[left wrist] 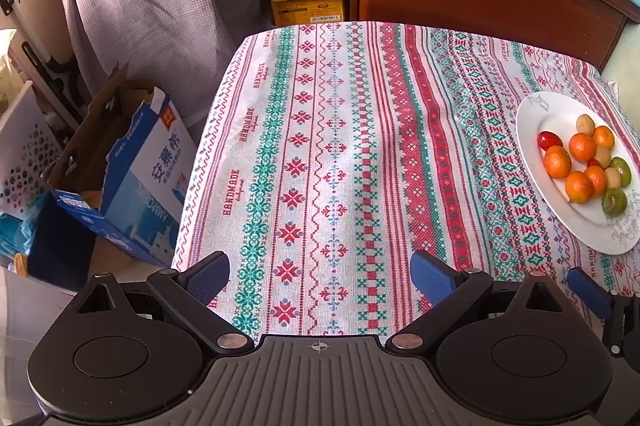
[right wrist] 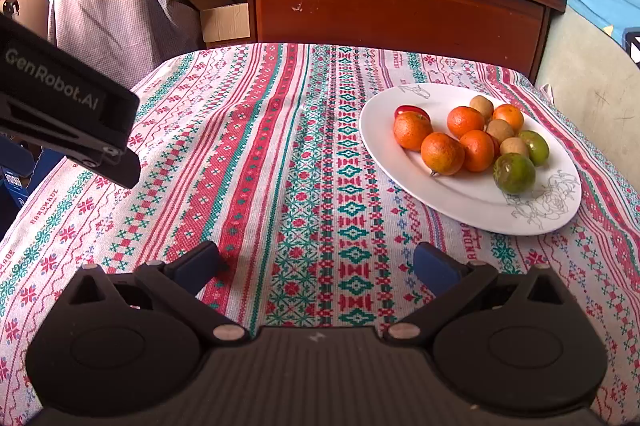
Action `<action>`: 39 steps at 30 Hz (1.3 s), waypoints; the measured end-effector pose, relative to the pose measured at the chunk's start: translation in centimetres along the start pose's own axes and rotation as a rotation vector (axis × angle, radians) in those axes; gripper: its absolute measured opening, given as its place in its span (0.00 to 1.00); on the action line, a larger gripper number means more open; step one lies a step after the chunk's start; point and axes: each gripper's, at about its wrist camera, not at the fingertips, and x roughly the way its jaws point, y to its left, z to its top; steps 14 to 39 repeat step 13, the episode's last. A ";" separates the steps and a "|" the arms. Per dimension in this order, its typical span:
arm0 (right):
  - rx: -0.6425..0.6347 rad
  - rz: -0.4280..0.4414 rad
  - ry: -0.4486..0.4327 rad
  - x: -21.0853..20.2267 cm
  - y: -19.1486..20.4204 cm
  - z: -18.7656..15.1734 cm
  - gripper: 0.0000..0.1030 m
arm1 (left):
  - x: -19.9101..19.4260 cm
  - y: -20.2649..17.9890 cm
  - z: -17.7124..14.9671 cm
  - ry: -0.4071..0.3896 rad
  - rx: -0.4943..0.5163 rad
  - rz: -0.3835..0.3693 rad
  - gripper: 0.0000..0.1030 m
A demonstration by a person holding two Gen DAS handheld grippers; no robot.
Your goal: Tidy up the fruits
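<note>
My left gripper (left wrist: 320, 278) and right gripper (right wrist: 318, 266) both hover with jaws wide and empty over the tablecloth (right wrist: 248, 162) woven with "HANDMADE", while the fruits (right wrist: 472, 142) sit heaped on the white plate (right wrist: 452, 198) at right of frame, seemingly gathered there together; "GenRobot.AI" reads upper left.

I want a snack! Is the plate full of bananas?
No, the white plate holds small round fruit: orange mandarins, green ones, brownish ones and a red one, no bananas.
</note>
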 end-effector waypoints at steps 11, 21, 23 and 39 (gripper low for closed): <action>0.000 0.000 -0.001 0.0 0.0 0.0 0.99 | 1.8 0.7 -0.2 0.039 -0.014 0.030 0.95; 0.000 0.000 0.000 0.0 0.0 0.0 0.99 | 2.3 0.7 -0.3 0.056 -0.017 0.031 0.95; 0.000 0.000 0.000 0.0 0.0 0.0 0.99 | 2.3 0.7 -0.3 0.056 -0.017 0.031 0.95; 0.000 0.000 0.000 0.0 0.0 0.0 0.99 | 2.3 0.7 -0.3 0.056 -0.017 0.031 0.95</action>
